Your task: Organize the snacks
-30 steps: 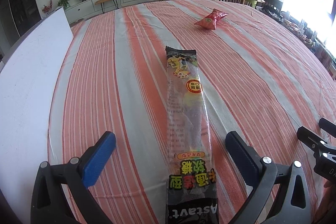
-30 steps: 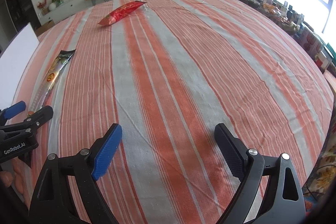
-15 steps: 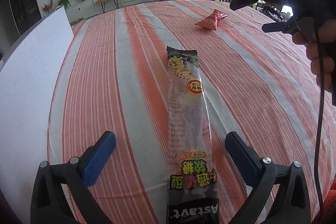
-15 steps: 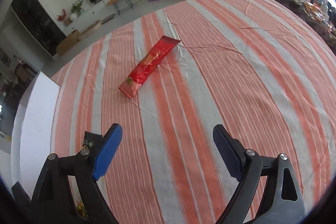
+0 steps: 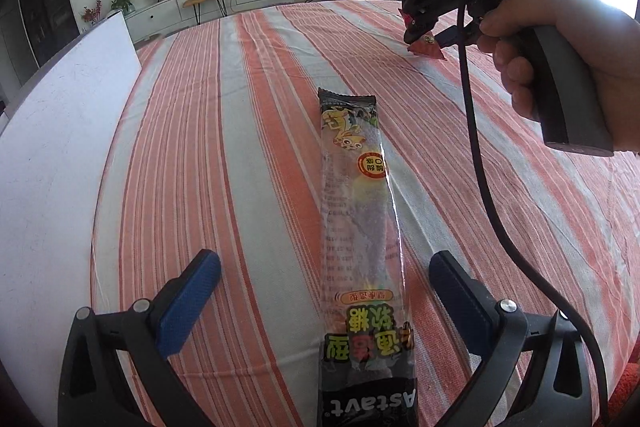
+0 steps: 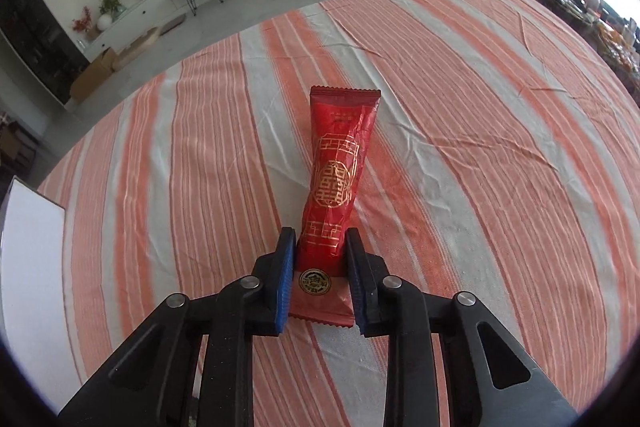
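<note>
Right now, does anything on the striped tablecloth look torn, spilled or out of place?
Nothing stands out. The long dark candy packet lies flat and sealed between the open left gripper; the right gripper pinches the intact red-and-gold foil packet.

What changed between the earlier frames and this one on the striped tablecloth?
The right claw travelled across the table to the red snack packet, and its jaws have just been closing; they now pinch the packet's near end. The left claw stayed open and in place, with the long black candy packet lying between its fingers as before.
</note>
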